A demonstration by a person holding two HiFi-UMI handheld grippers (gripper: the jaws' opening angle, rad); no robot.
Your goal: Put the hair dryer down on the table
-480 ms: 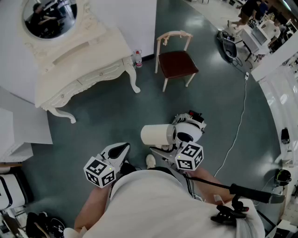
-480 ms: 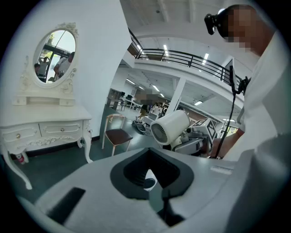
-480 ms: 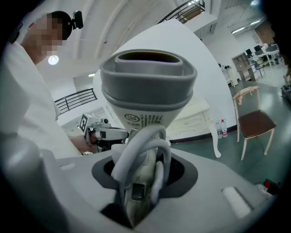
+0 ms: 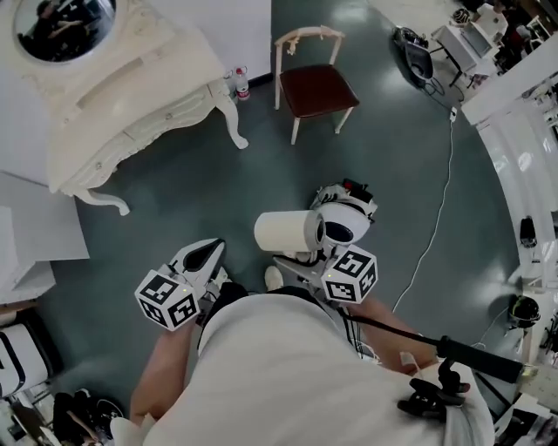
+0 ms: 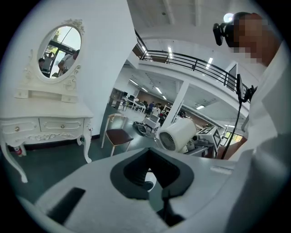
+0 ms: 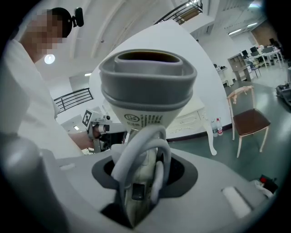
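The right gripper [image 6: 145, 182] is shut tight on the handle of the hair dryer [image 6: 148, 86]. A loop of the grey cord [image 6: 136, 145] sits in the jaws with the handle. The hair dryer is up in the air, over the floor, just in front of the person. The left gripper [image 5: 152, 170] has its jaws together and holds nothing.

The white table [image 4: 131, 96] is well apart from the hair dryer. I think the person should walk over and hold the hair dryer steady. Then lower it until it lies flat on the bare top, and only then let go. The cord loop could catch in the jaws.

The mirror [image 4: 61, 22] stands at the back of the table. A chair [image 4: 314, 87] stands near the table, with a bottle [image 4: 238, 83] by the table leg. A white cable [image 4: 445, 192] runs along the floor, off to the right.
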